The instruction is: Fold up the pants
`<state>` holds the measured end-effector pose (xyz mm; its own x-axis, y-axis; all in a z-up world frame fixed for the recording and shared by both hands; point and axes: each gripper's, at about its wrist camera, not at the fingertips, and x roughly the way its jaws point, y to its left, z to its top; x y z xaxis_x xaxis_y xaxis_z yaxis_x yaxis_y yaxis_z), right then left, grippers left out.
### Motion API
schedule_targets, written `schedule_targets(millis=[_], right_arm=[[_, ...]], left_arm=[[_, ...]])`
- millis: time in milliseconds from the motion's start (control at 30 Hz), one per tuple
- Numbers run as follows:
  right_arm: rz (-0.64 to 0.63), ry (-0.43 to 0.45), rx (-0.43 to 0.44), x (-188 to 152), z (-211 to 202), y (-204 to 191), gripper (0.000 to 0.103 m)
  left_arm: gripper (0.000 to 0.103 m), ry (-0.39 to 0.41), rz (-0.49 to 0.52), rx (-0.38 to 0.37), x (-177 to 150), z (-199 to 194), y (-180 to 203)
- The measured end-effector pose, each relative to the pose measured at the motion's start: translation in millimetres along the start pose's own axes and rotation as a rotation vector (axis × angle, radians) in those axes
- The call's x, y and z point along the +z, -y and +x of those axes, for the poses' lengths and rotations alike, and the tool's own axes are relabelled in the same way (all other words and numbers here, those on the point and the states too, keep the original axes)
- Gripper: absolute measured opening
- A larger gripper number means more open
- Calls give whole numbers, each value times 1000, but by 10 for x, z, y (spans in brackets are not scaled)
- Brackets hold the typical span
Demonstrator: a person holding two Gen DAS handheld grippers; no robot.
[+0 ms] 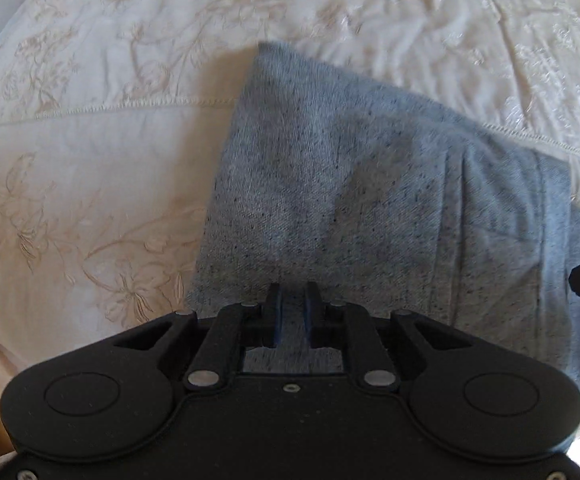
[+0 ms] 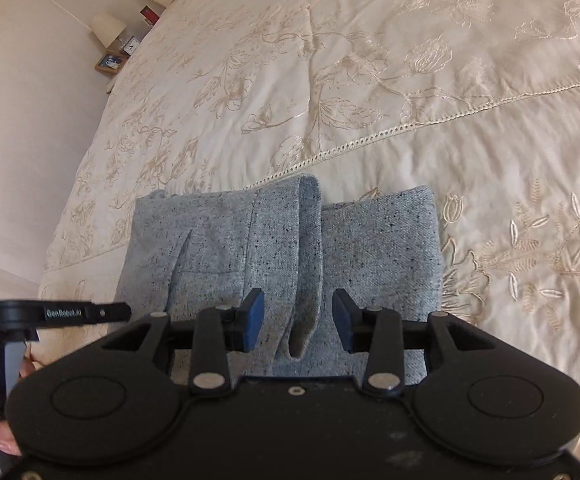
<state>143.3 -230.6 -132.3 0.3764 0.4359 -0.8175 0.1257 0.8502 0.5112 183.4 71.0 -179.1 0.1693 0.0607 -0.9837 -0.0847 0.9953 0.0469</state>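
Pants [image 2: 282,248] lie folded; left tongs [image 1: 294,304] pinch them, right tongs [image 2: 298,316] gape; "GenRobot.AI" label [image 2: 65,313].

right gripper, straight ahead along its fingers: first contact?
Probably the upright fold ridge of the grey pants, which lies between the open fingers of the right gripper. Beyond it is only the embroidered bedspread. Depth is unclear.

My left black two-finger tongs [image 1: 294,312] sit nearly closed, blue pads a narrow gap apart. My right black tongs [image 2: 298,320] are spread wide apart.
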Motion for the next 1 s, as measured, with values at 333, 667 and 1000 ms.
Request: schedule_targets(millis=[333, 667, 1000], right_arm=[[124, -70, 43, -65, 419, -43, 48], [-71, -10, -161, -124, 355, -735, 11], [-103, 141, -184, -165, -739, -887, 9]], left_arm=[[21, 60, 38, -58, -69, -206, -246], [21, 125, -3, 52, -294, -508, -929], [21, 125, -68, -65, -167, -544, -986]])
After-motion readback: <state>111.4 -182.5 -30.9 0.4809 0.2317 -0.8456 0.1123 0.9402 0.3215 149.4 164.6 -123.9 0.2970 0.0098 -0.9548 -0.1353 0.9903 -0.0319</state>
